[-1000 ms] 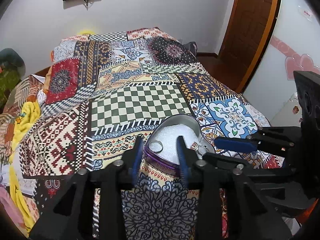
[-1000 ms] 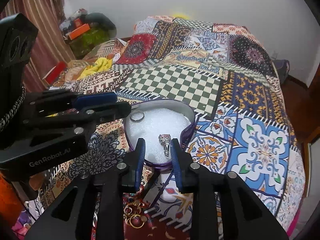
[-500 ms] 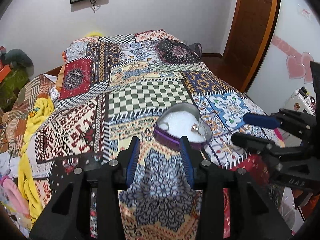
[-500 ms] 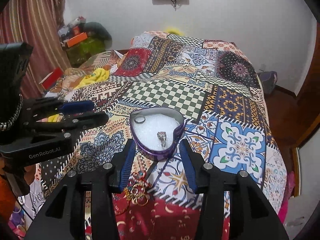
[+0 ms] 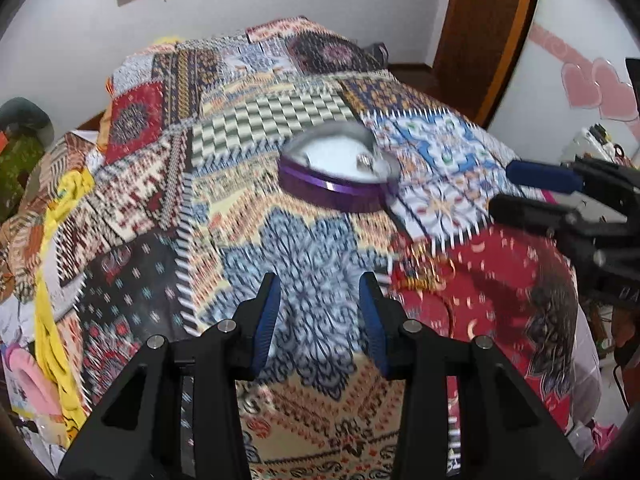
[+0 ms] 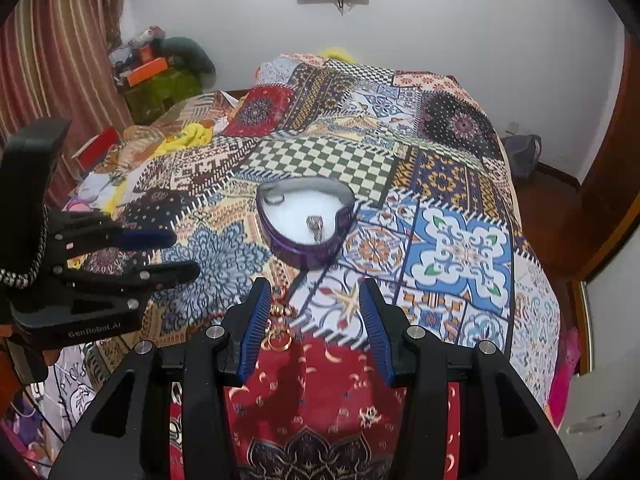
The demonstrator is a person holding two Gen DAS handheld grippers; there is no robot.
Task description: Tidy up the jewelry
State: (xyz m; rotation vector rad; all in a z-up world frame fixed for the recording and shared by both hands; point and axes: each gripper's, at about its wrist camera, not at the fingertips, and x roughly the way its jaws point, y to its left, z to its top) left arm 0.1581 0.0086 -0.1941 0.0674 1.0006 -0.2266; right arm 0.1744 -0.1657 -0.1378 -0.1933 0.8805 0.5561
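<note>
A purple heart-shaped box (image 6: 306, 216) with white lining sits on the patchwork bedspread (image 6: 460, 248). Inside lie a stone ring (image 6: 315, 225) and a plain silver ring (image 6: 274, 199). The box also shows in the left wrist view (image 5: 340, 172), blurred. A small heap of gold rings (image 6: 279, 332) lies on the spread just in front of the box, beside my right gripper's left finger; it shows blurred in the left wrist view (image 5: 424, 274). My right gripper (image 6: 316, 326) is open and empty, back from the box. My left gripper (image 5: 320, 316) is open and empty, left of the box.
The bed's near edge drops off below both grippers. Clothes and a yellow cloth (image 6: 192, 136) pile at the bed's left side. A wooden door (image 5: 492, 36) stands at the right, and striped curtains (image 6: 48, 80) hang at the left.
Both grippers have pulled back and up from the box and opened wider. The stone ring, earlier between the right gripper's fingers, lies free in the box.
</note>
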